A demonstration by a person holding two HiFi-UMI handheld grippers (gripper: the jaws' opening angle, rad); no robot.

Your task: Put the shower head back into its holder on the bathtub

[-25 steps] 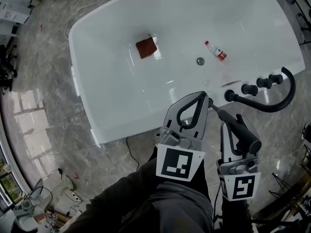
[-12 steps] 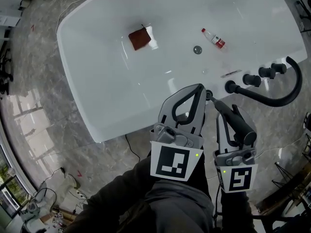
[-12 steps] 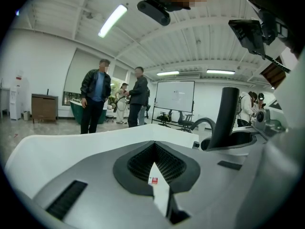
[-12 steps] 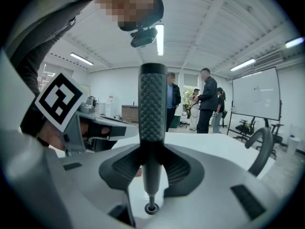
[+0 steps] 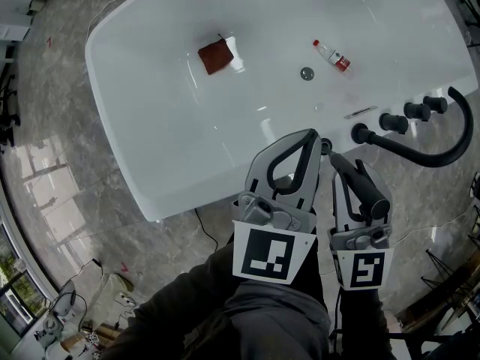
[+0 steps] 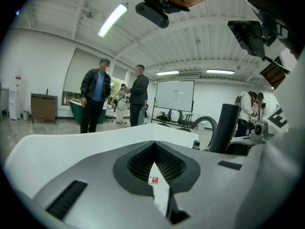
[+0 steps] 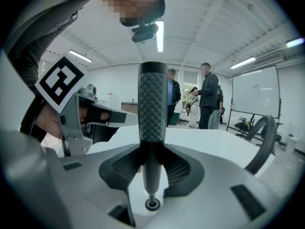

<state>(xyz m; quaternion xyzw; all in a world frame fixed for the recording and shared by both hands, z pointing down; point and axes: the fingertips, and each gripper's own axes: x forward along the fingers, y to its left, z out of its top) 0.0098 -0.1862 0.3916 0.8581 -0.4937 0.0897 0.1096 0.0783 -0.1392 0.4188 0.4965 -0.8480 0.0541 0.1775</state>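
Dimpled black rubber on the shower head (image 7: 152, 104) is seen only in the right gripper view. There it is clamped firmly by the right gripper (image 7: 151, 168), its narrow end pointed at the small round holder (image 7: 152, 204). In the head view the glossy white bathtub (image 5: 187, 126) and a curved black spout (image 5: 427, 156) are shown. The left gripper (image 5: 310, 139) is closed on nothing, tips together.
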